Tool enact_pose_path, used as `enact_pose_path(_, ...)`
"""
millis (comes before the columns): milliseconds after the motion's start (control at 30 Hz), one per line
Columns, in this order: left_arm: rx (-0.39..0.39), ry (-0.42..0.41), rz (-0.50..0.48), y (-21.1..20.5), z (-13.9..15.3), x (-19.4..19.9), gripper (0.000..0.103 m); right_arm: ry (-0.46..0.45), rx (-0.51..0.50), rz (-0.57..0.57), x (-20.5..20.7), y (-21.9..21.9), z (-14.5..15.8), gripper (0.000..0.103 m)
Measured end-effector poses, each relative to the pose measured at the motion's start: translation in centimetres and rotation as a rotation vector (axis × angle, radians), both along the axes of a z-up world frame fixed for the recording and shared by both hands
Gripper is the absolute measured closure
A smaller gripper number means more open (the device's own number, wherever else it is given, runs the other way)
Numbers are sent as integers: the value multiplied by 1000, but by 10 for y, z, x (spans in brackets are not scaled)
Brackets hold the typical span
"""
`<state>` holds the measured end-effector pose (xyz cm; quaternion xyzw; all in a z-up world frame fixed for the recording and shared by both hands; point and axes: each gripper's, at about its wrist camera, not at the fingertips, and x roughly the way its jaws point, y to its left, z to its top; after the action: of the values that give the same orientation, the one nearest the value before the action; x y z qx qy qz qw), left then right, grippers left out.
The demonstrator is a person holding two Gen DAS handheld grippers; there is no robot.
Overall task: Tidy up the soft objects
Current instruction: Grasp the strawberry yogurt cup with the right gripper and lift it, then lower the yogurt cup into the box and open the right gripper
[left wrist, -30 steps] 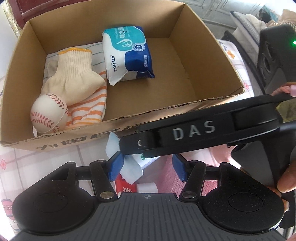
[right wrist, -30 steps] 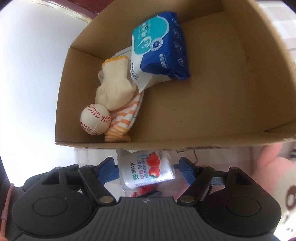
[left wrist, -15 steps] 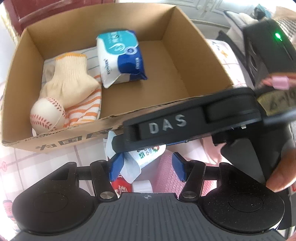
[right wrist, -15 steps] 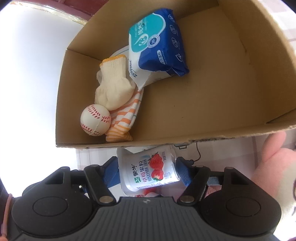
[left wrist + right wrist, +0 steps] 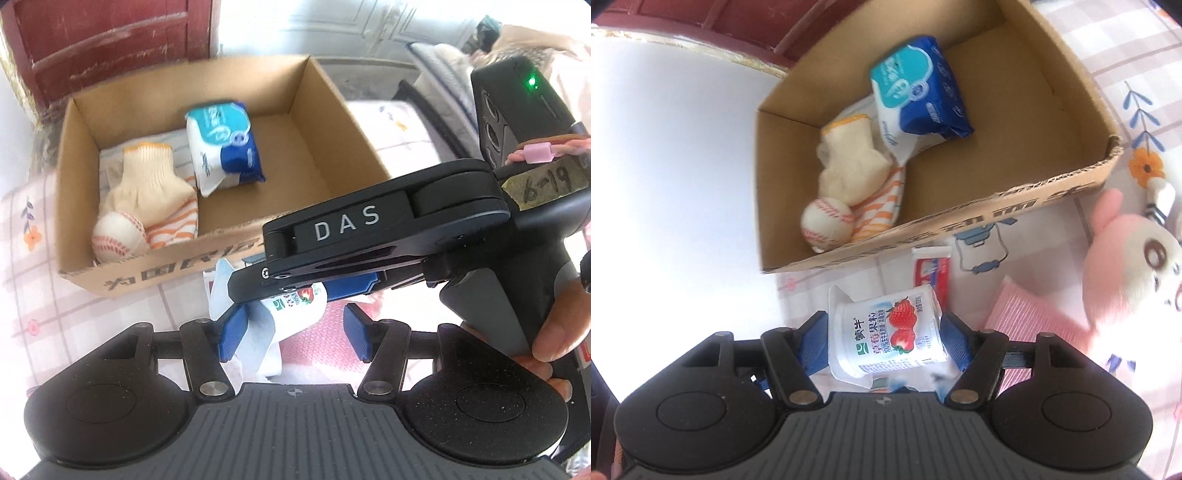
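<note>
Checked floral tabletop (image 5: 1126, 44) carries an open cardboard box (image 5: 960, 218) near a dark red door (image 5: 110, 40). Right hand-held gripper (image 5: 882, 341) clamps a strawberry yogurt cup (image 5: 886, 339) between its blue pads (image 5: 812, 343), cup lying sideways, long axis running left-right, lid rim to the left, base to the right, held just in front of the box's near wall. Left hand-held gripper (image 5: 291, 334) has its pads spread wide with nothing pinched; the same cup (image 5: 295, 314) and the right tool's black body (image 5: 369, 243) sit across its view. Inside the box, left end: baseball (image 5: 827, 221) at the near corner, touching a cream glove (image 5: 849, 166) that lies on a striped orange cloth (image 5: 882, 206); blue tissue pack (image 5: 916, 96) leans farther back. Small red packet (image 5: 932, 273) lies on the tabletop just beyond the cup. Pink plush toy (image 5: 1134, 266) and pink pad (image 5: 1030, 321) off to the right.
</note>
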<state>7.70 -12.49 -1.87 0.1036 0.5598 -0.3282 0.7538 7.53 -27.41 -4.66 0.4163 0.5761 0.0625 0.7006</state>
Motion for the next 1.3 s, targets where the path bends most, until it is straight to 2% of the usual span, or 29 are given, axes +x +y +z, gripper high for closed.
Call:
enact_pose_path(233, -57, -38, -14, 16, 49, 4, 46, -61, 16, -51, 1, 3, 54, 34)
enact_pose_path(367, -59, -121, -25, 19, 75, 18, 46, -125, 22, -47, 33, 2, 75, 34)
enact_pose_path(467, -60, -168, -6, 21, 83, 41, 46, -164, 29, -24, 68, 2, 77, 34)
enact_pose_path(667, -24, -226, 59, 24, 61, 106, 46, -177, 74, 0, 147, 4, 41, 34)
enact_pose_path(833, 23, -219, 113, 14, 25, 163, 46, -161, 117, -13, 197, -2, -4, 34)
enact_pose_path(967, 73, -198, 166, 12, 1, 194, 45, -139, 135, -41, 219, 0, -43, 34)
enact_pose_path(1100, 130, -210, 192, 10, -9, 198, 45, -113, 151, -84, 224, 2, -78, 34)
enact_pose_path(1300, 117, -198, 210, 20, 0, 187, 44, -130, 121, -36, 225, 7, -72, 33)
